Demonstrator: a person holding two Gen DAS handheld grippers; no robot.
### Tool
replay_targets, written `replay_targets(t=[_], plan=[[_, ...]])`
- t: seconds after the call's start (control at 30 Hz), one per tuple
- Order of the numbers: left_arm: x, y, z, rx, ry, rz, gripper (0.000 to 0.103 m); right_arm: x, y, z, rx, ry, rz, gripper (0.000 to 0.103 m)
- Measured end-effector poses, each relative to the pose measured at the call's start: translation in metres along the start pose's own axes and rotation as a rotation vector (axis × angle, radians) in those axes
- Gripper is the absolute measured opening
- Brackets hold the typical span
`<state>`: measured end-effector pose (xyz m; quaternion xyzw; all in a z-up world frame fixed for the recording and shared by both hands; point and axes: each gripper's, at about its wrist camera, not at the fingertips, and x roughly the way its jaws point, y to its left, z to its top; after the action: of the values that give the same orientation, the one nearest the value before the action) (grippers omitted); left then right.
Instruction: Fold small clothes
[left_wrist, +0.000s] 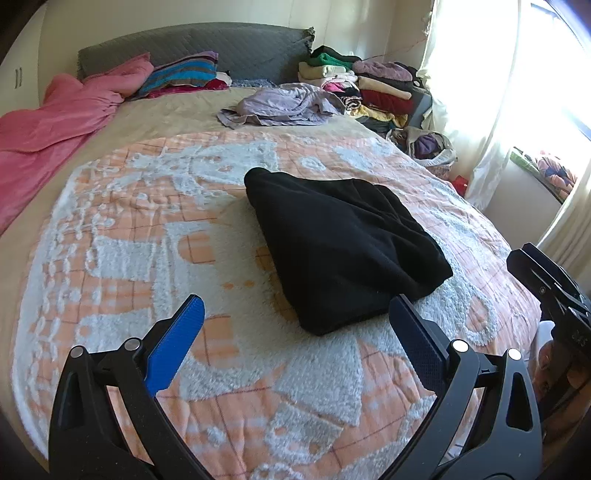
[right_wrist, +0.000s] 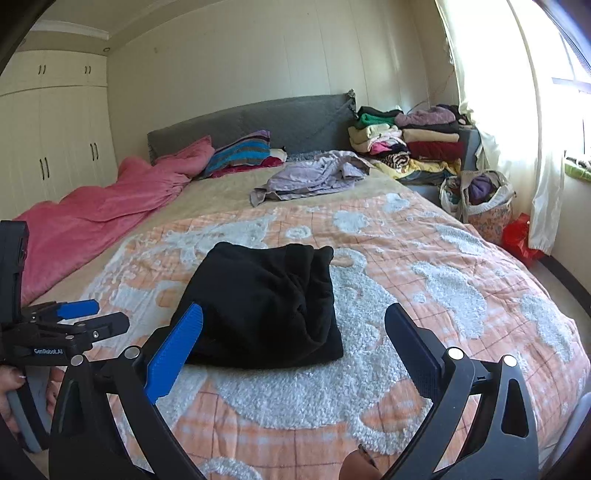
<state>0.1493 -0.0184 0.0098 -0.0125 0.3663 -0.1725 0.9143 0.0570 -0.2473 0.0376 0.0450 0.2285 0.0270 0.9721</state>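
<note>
A black garment (left_wrist: 343, 247) lies folded in a compact bundle on the orange and white bedspread (left_wrist: 147, 229); it also shows in the right wrist view (right_wrist: 262, 306). My left gripper (left_wrist: 295, 314) is open and empty, just short of the bundle's near edge. My right gripper (right_wrist: 293, 321) is open and empty, its fingers at the bundle's near right corner. The right gripper shows at the right edge of the left wrist view (left_wrist: 554, 291), and the left gripper at the left edge of the right wrist view (right_wrist: 70, 317).
A crumpled lilac garment (left_wrist: 284, 103) lies further up the bed. Stacks of folded clothes (left_wrist: 365, 85) sit at the far right by the grey headboard (left_wrist: 192, 48). A pink blanket (left_wrist: 51, 122) lies along the left. A bag of clothes (right_wrist: 480, 199) stands beside the bed.
</note>
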Motion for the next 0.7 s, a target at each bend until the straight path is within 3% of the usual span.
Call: replay_targets(t=[0.33, 0.7], plan=[[-0.028, 0.011, -0.022, 0.011, -0.030, 0.010, 0.094, -0.021, 0.016, -0.008, -0.020, -0.047, -0.018, 0.098], [-0.039, 0.022, -0.053, 0.014, -0.017, 0.006, 0.094, -0.029, 0.036, -0.034, -0.025, -0.004, -0.034, 0.098]])
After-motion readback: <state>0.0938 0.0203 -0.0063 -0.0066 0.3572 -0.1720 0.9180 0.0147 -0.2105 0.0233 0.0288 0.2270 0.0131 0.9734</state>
